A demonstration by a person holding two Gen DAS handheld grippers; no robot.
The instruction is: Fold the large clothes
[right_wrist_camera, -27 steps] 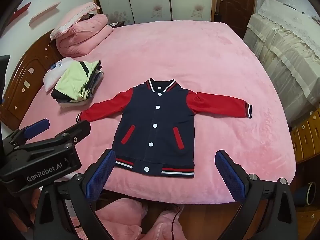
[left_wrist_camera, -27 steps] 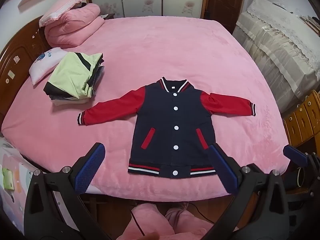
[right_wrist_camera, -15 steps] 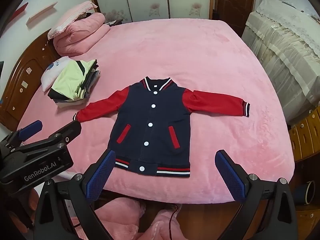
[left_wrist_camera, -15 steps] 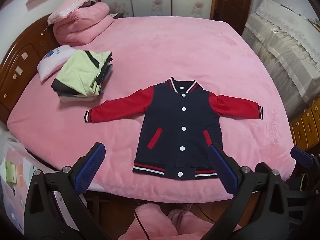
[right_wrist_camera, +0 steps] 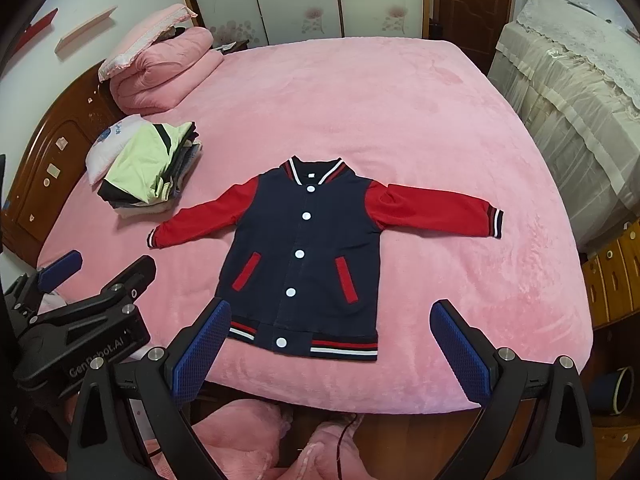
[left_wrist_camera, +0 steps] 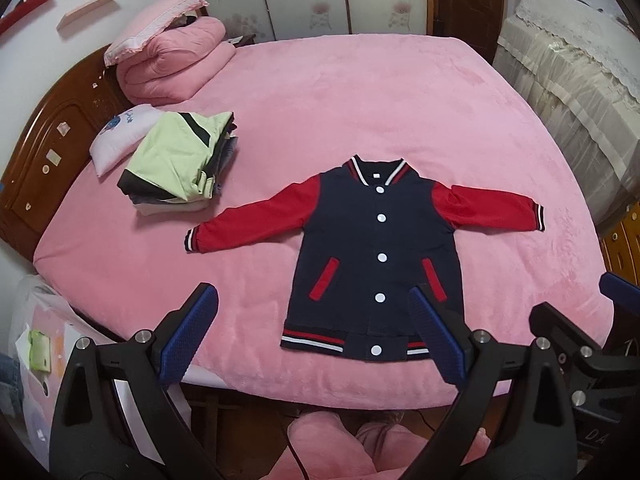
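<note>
On the pink bed (left_wrist_camera: 360, 92), at the centre of both wrist views: navy jacket (left_wrist_camera: 376, 256) with red sleeves, spread flat front-up, buttoned with white snaps, collar toward 12 o'clock and striped hem toward 6 o'clock near the bed's near edge. Sleeves stretched out toward 9 and 3 o'clock, the 9 o'clock one angled slightly down, striped cuffs lying on the pink cover. Toward 10 o'clock from the jacket, near but apart from the sleeve cuff: stack of folded clothes (left_wrist_camera: 180, 160) topped by a pale green piece, partly resting against a small white pillow (left_wrist_camera: 120, 136). Farther toward 11 o'clock, against the wooden headboard (left_wrist_camera: 52, 152): rolled pink quilt (left_wrist_camera: 176, 68) with a pink pillow on top. At 6 o'clock of its own view, left gripper (left_wrist_camera: 312, 340), jaws spread wide, blue pads clear of the fabric, nothing held, right pad overlapping the hem's corner only by line of sight. Right gripper (right_wrist_camera: 332, 352) likewise spread wide and empty, hanging above the bed's near edge, hem between its pads in the picture. Along 3 o'clock: furniture under a lace-edged cream cover (right_wrist_camera: 568, 92)
</note>
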